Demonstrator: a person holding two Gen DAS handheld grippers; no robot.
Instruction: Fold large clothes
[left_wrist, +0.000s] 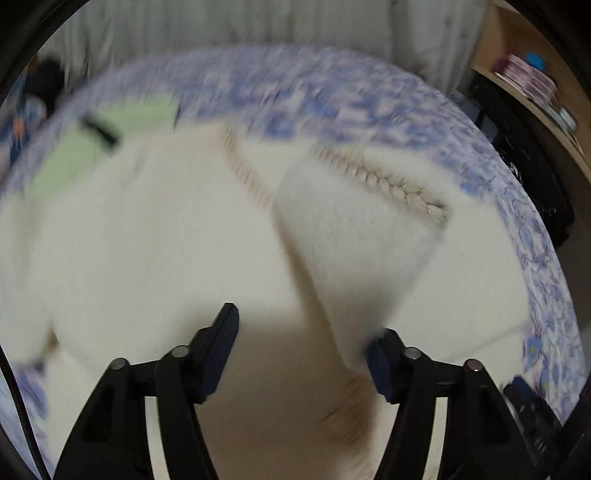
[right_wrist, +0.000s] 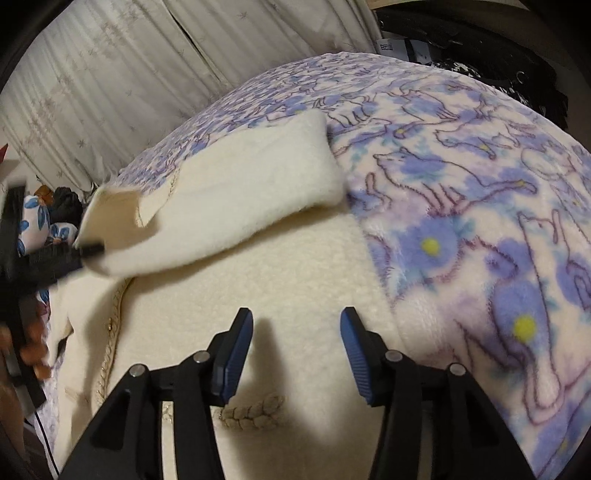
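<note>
Cream fleece lies beneath both pairs of parted, empty jaws: the left gripper (left_wrist: 303, 354) and right gripper (right_wrist: 297, 354) hover over a fluffy garment (right_wrist: 280, 280) with braided beige trim, one sleeve (right_wrist: 236, 206) folded across, on a blue floral blanket (right_wrist: 480, 206).

Garment (right_wrist: 258, 280): cream fleece, thick, matt, nubby pile; braided cord trim (right_wrist: 255, 410), beige. Blanket (right_wrist: 480, 229) underneath: plush printed cloth, soft matt nap. Gripper (right_wrist: 297, 354) frame: matt black plastic, blue ribbed pads (right_wrist: 236, 362), small shiny metal pins.
</note>
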